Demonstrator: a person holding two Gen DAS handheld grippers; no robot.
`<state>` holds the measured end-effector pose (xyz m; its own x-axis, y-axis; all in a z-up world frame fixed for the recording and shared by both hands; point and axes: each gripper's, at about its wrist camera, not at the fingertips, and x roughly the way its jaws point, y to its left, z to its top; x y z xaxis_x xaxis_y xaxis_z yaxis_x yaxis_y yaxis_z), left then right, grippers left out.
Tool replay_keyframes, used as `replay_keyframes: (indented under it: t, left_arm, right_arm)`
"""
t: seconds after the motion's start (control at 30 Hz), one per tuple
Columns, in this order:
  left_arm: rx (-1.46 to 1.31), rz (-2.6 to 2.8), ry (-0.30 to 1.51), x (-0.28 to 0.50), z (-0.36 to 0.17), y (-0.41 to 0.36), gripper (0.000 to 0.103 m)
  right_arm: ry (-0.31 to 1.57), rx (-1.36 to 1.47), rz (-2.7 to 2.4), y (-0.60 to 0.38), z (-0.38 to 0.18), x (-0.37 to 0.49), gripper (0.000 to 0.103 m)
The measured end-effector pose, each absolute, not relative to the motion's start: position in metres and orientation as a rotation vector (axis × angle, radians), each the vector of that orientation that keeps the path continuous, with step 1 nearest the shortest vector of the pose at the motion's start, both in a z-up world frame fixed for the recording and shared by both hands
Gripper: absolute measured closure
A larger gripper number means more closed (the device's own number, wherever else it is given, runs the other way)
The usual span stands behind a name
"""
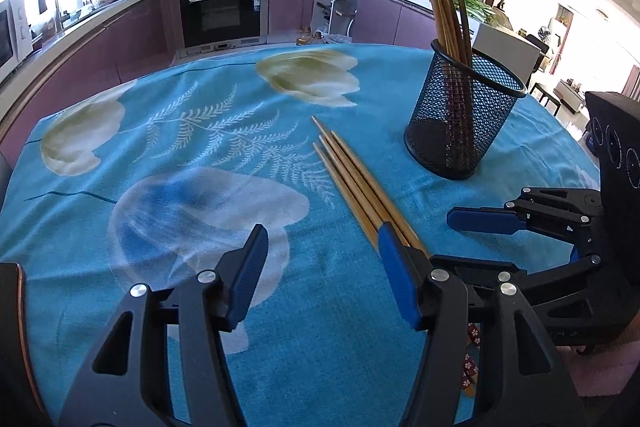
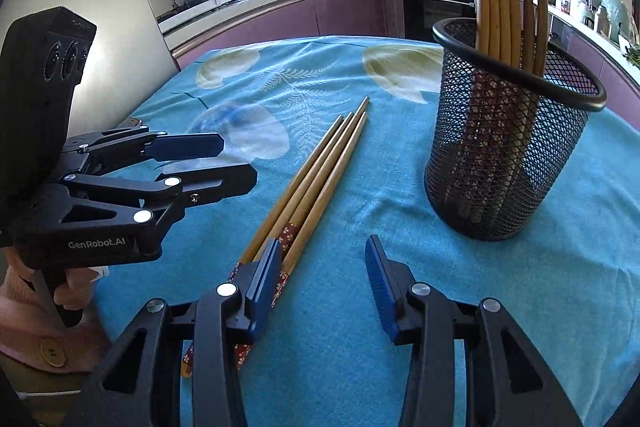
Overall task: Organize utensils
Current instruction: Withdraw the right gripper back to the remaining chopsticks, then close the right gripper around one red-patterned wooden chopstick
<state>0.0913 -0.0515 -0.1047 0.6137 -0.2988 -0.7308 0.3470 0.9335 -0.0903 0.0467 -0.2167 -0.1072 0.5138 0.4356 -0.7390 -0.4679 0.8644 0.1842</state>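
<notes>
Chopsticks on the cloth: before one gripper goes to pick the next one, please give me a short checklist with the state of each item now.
1. Right gripper open and empty: ok.
2. Left gripper open and empty: ok.
3. Loose chopsticks lie flat on the tablecloth, four in a tight bundle, touching: not ok for taking only one without disturbing the others.
4. Mesh holder stands upright, its mouth partly free beside the chopsticks already inside: ok.
5. The two grippers are apart, both near the patterned ends of the bundle: ok, but close.
6. Whether the holder will stay put when a chopstick is dropped in: cannot tell.
</notes>
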Motion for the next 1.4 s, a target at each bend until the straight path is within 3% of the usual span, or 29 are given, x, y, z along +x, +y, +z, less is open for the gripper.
replay_keyframes:
  t: [0.47,1.03,1.2,1.4]
  left_arm:
    - [0.084,-0.409,0.896,0.100,-0.120,-0.069,0.046]
    - [0.101,-0.402,0.916,0.104,-0.124,-0.070,0.056]
    - [0.099,-0.406,0.922,0.105,-0.124,-0.068,0.071]
    - [0.089,-0.412,0.933,0.110,-0.124,-0.063,0.077]
  right_arm:
    - [0.884,-0.023,0.536,-0.223,-0.108,0.050,0.064]
    - [0.884,-0.022,0.536,-0.223,-0.106,0.050,0.063]
    - [0.883,-0.023,0.535,-0.223,-0.106,0.051,0.064]
    - [0.881,-0.031,0.518,-0.217,-0.105,0.059,0.066]
